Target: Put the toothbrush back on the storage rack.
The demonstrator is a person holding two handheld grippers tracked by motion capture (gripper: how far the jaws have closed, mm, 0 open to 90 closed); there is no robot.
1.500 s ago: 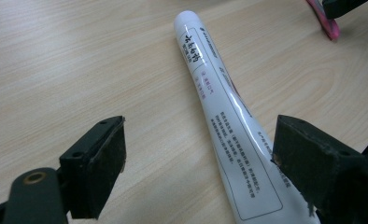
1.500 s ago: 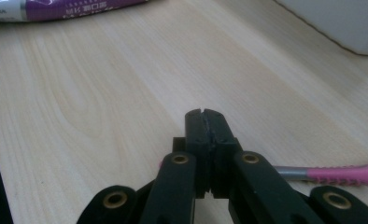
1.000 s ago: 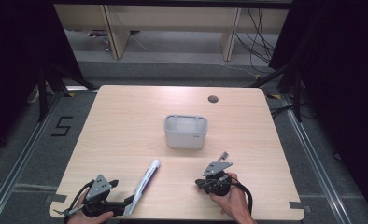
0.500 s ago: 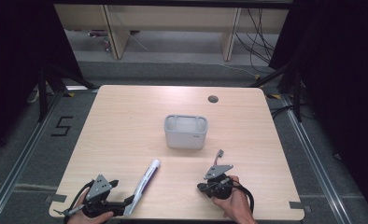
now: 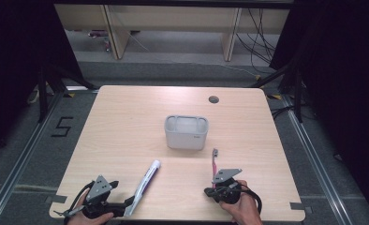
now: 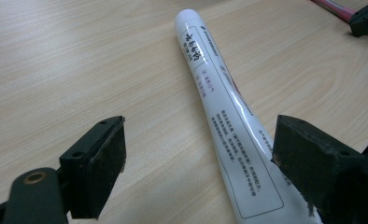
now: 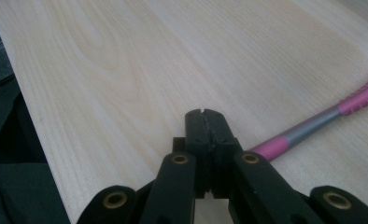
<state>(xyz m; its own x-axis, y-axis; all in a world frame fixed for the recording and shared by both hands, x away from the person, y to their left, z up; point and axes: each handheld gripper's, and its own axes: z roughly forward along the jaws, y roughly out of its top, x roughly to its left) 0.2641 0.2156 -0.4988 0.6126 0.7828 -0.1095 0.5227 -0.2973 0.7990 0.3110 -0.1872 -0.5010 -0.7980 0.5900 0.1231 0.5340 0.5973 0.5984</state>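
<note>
Near edge of table [image 5: 126,122], both hands low, work barely begun by my reading. The job looks like loading the grey holder [image 5: 186,132], which stands mid-table, a little toward the far side, with nothing seen inside it from the high view. Tube [image 5: 145,185] lies flat near the left hand, cap end angled far and right, well short of the holder. Brush [image 5: 215,164] lies flat on the right, head toward the holder and handle end running back to the right hand; also short of the holder. Left gripper [image 6: 198,154] stands wide: the tube's flat tail lies between the pads, close against the right-hand pad, but the pads do not press on it and the tube rests on the wood. Right gripper [image 7: 204,122] is closed pad to pad with nothing between; it points left along the near edge, and the pink-and-grey brush handle passes just beside it. Whether jaw and handle touch, I cannot tell. So: nothing lifted and nothing placed. What is left is a grip on each item, a carry to the holder and a drop in. Against the earlier frames: the right hand has drawn slightly back toward the near edge, and the brush head now lies a touch farther from it, out flat on the table. Left hand, tube and holder sit as they did.
</note>
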